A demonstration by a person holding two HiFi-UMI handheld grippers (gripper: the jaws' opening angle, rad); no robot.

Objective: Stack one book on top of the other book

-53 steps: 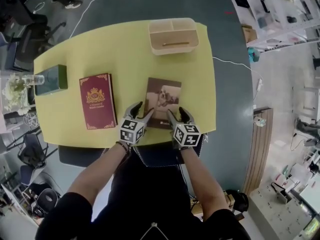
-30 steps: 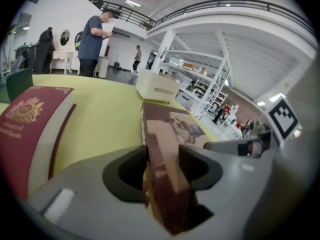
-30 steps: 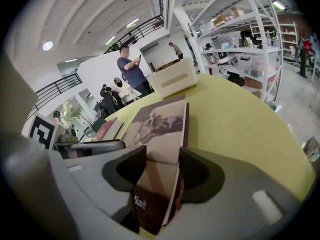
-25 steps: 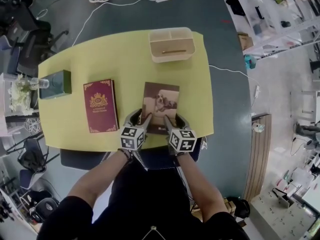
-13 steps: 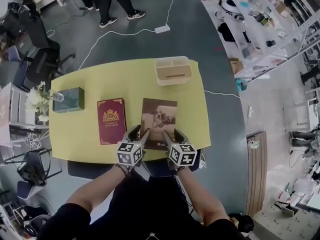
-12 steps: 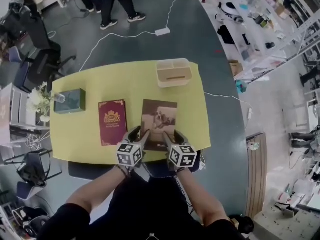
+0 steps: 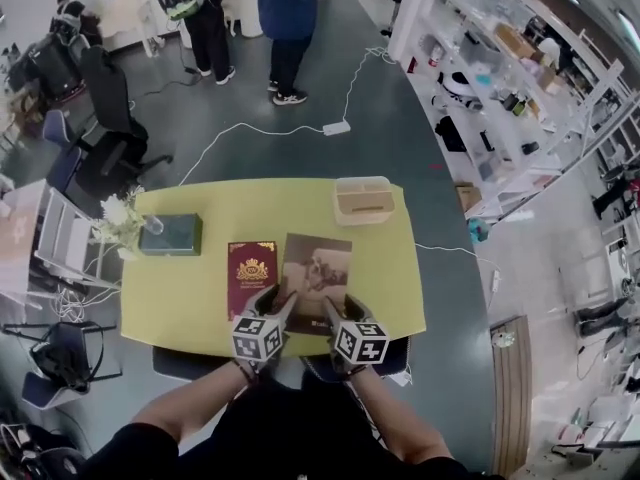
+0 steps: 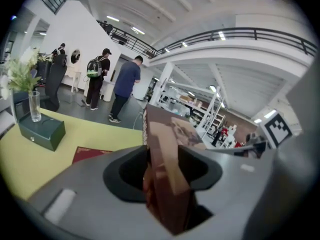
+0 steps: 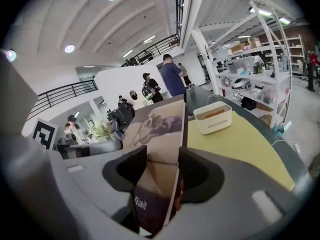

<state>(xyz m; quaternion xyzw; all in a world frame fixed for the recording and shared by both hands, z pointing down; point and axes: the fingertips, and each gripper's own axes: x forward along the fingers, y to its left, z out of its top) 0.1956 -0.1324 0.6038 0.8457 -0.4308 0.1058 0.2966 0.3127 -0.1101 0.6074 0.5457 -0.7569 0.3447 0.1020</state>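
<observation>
A brown book with a dog photo on its cover (image 7: 318, 273) hangs above the yellow table (image 7: 200, 303), gripped at its near edge from both sides. My left gripper (image 7: 274, 302) is shut on its near left corner, my right gripper (image 7: 337, 308) on its near right corner. The left gripper view shows the brown book (image 8: 167, 174) wedged between the jaws of the left gripper (image 8: 165, 171). In the right gripper view the brown book (image 9: 160, 129) sits clamped in the right gripper (image 9: 161, 176). A red book with a gold crest (image 7: 251, 274) lies flat just left of the brown one.
A dark green box (image 7: 170, 235) with a glass vase of flowers (image 7: 122, 218) stands at the table's far left. A beige divided tray (image 7: 364, 200) sits at the far right edge. People stand on the floor beyond the table; chairs and shelves surround it.
Both grippers have risen with the brown book, lifting it off the table. The table now looks smaller and farther below, and the brown book shows closer to the red one.
</observation>
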